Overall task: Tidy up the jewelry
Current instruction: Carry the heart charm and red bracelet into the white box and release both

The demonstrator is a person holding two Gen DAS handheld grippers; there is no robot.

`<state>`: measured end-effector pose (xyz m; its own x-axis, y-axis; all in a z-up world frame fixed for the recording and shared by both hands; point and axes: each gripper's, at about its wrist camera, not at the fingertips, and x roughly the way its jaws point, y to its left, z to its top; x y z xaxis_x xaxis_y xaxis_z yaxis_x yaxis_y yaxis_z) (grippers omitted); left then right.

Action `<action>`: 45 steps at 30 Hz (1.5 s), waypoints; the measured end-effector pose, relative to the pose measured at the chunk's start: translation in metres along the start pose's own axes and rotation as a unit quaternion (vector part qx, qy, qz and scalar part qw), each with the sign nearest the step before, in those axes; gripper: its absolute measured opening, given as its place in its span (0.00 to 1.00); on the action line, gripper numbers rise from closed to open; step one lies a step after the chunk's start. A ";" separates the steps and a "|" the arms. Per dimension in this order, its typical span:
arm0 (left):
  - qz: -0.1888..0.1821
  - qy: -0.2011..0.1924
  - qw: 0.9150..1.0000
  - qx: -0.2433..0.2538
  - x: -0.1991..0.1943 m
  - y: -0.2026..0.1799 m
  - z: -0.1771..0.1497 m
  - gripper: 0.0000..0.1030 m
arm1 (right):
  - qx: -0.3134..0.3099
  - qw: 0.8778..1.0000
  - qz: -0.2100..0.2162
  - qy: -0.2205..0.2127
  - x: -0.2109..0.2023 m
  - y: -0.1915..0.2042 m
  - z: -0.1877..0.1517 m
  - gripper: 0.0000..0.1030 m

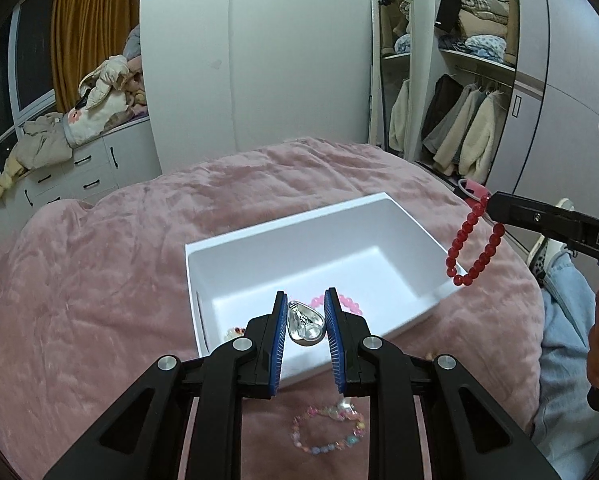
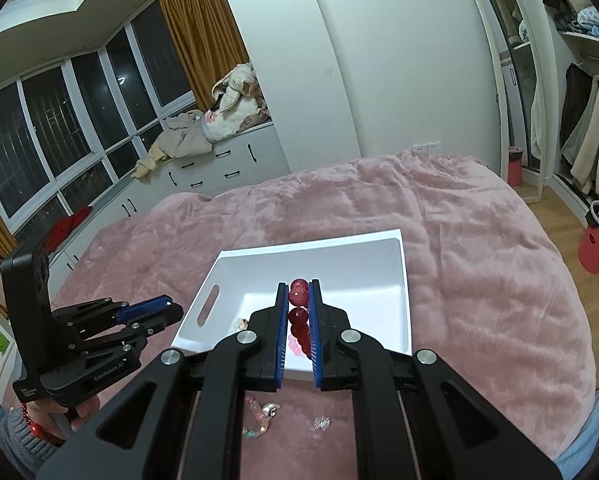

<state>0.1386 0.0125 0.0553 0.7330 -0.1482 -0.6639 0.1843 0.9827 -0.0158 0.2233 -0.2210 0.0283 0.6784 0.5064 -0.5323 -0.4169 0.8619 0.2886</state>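
A white open box (image 1: 283, 240) (image 2: 403, 280) lies on the pink bed. My left gripper (image 1: 306, 322) is shut on a silver heart-shaped piece (image 1: 305, 324) and holds it over the box's near edge. My right gripper (image 2: 298, 320) is shut on a red bead bracelet (image 2: 298, 300); in the left wrist view the bracelet (image 1: 473, 244) hangs from the right gripper's tip above the box's right rim. A pink bead bracelet (image 1: 349, 304) and a small pale piece (image 1: 233, 332) lie inside the box. A pastel bead bracelet (image 1: 327, 428) (image 2: 259, 416) lies on the blanket in front of the box.
A small silver piece (image 2: 322, 422) lies on the blanket (image 2: 479, 260) near the pastel bracelet. The bed edge falls off to the right, with a pink bin (image 2: 597, 240) on the floor. White drawers (image 2: 227, 164) stand beyond the bed, a mirror (image 1: 393, 68) and open wardrobe (image 1: 475, 92) at right.
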 end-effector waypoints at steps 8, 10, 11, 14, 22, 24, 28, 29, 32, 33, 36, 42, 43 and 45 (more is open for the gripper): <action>0.011 0.003 1.000 0.004 0.026 0.009 0.021 0.23 | -0.030 0.999 -0.019 0.007 0.028 0.005 0.024 0.10; 0.014 0.005 1.000 0.005 0.033 0.010 0.024 0.23 | -0.036 0.999 -0.026 0.009 0.037 0.006 0.027 0.10; 0.017 0.008 1.000 0.003 0.038 0.012 0.026 0.23 | -0.039 0.999 -0.028 0.011 0.040 0.006 0.028 0.10; 0.022 0.012 1.000 -0.002 0.050 0.017 0.030 0.23 | -0.050 0.998 -0.037 0.018 0.053 0.004 0.030 0.10; 0.032 0.027 0.999 -0.009 0.078 0.025 0.035 0.23 | -0.053 0.997 -0.046 0.035 0.080 -0.008 0.027 0.10; 0.034 0.029 0.999 -0.009 0.083 0.025 0.035 0.23 | -0.052 0.997 -0.046 0.039 0.086 -0.009 0.027 0.10; 0.034 0.035 0.999 -0.009 0.093 0.026 0.035 0.23 | -0.055 0.996 -0.044 0.046 0.099 -0.011 0.025 0.10; 0.029 0.037 0.999 -0.013 0.097 0.027 0.034 0.23 | -0.054 0.996 -0.043 0.049 0.104 -0.011 0.025 0.10; 0.034 0.049 0.998 -0.014 0.110 0.027 0.030 0.23 | -0.048 0.996 -0.038 0.060 0.117 -0.013 0.020 0.10; 0.036 0.054 0.998 -0.015 0.114 0.027 0.028 0.23 | -0.045 0.996 -0.035 0.064 0.121 -0.013 0.018 0.10; 0.038 0.067 0.997 -0.022 0.125 0.030 0.020 0.23 | -0.036 0.996 -0.029 0.079 0.136 -0.015 0.009 0.10; 0.049 0.103 0.993 -0.035 0.148 0.039 0.002 0.23 | -0.031 0.994 -0.023 0.107 0.158 -0.017 -0.009 0.10; 0.050 0.110 0.992 -0.035 0.152 0.040 -0.001 0.23 | -0.029 0.993 -0.022 0.113 0.161 -0.018 -0.012 0.10; 0.054 0.118 0.991 -0.035 0.156 0.041 -0.005 0.23 | -0.027 0.992 -0.021 0.120 0.165 -0.019 -0.015 0.10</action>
<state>0.2576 0.0305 -0.0529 0.5711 -0.0207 -0.8206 0.0622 0.9979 0.0181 0.3340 -0.1543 -0.0767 0.5353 0.4445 -0.7182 -0.4281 0.8758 0.2229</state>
